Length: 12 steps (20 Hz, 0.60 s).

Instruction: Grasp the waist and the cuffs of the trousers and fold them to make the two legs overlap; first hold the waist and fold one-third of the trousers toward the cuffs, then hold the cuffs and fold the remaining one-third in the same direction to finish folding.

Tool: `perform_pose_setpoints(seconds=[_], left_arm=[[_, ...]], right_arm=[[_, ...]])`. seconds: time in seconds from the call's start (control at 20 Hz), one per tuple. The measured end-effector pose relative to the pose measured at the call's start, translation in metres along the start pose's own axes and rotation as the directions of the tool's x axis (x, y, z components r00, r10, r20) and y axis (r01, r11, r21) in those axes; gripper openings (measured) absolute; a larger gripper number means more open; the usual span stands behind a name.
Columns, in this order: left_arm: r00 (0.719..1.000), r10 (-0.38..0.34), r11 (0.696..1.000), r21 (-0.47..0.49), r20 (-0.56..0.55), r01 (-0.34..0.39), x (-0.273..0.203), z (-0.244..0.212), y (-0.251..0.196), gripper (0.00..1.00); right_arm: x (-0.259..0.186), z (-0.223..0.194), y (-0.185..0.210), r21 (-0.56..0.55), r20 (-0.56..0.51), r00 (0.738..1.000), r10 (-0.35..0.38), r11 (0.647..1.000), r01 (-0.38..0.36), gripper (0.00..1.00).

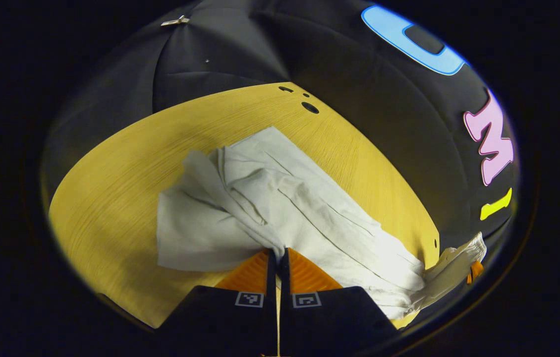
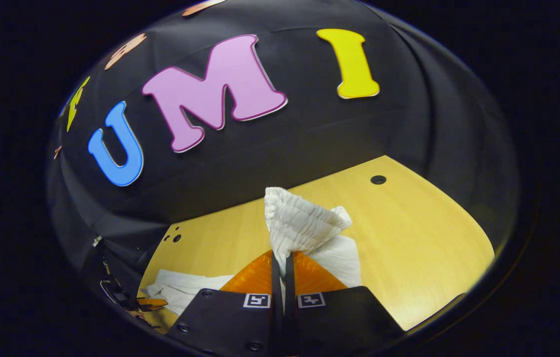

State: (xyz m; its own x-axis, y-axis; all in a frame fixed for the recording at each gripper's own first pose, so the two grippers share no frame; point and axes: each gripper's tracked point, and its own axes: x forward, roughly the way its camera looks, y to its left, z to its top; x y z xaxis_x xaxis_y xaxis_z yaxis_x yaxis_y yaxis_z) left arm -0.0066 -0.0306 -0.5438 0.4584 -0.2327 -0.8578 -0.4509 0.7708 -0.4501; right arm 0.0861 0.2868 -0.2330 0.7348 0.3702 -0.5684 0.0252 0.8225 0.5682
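Jaws: left gripper (image 1: 278, 253) pinching trousers (image 1: 280, 198); right gripper (image 2: 282, 258) pinching elastic waist (image 2: 300, 223)

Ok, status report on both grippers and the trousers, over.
Left gripper shut on white cloth trousers. Right gripper shut on their gathered end. Yellow wooden table otherwise bare.

Bare surface (image 1: 111, 198) lies open around the trousers (image 1: 270, 198); the booth wall (image 1: 359, 114) closes off its far edge.
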Motion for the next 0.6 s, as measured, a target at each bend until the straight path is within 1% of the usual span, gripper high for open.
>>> perform_pose_setpoints(seconds=[0.1, 0.2, 0.4, 0.6], left_arm=[[1.000, -0.002, 1.000, 0.001, 0.002, 0.002, 0.000, 0.002, -0.001, 0.07], [1.000, -0.008, 1.000, -0.009, 0.003, 0.008, 0.000, 0.001, 0.000, 0.07], [1.000, -0.005, 1.000, -0.007, 0.005, 0.005, 0.001, 0.000, -0.001, 0.07], [1.000, -0.007, 1.000, -0.005, 0.010, 0.007, 0.002, 0.001, -0.002, 0.08]], right_arm=[[0.008, -0.025, 0.027, -0.046, -0.044, 0.999, 0.029, 0.998, -0.031, 0.05], [0.017, -0.044, 0.045, -0.074, -0.076, 0.996, 0.044, 0.996, -0.050, 0.05], [0.033, -0.087, 0.067, -0.135, -0.148, 0.988, 0.049, 0.988, -0.069, 0.05], [0.040, -0.134, 0.087, -0.205, -0.233, 0.971, 0.060, 0.973, -0.110, 0.05]])
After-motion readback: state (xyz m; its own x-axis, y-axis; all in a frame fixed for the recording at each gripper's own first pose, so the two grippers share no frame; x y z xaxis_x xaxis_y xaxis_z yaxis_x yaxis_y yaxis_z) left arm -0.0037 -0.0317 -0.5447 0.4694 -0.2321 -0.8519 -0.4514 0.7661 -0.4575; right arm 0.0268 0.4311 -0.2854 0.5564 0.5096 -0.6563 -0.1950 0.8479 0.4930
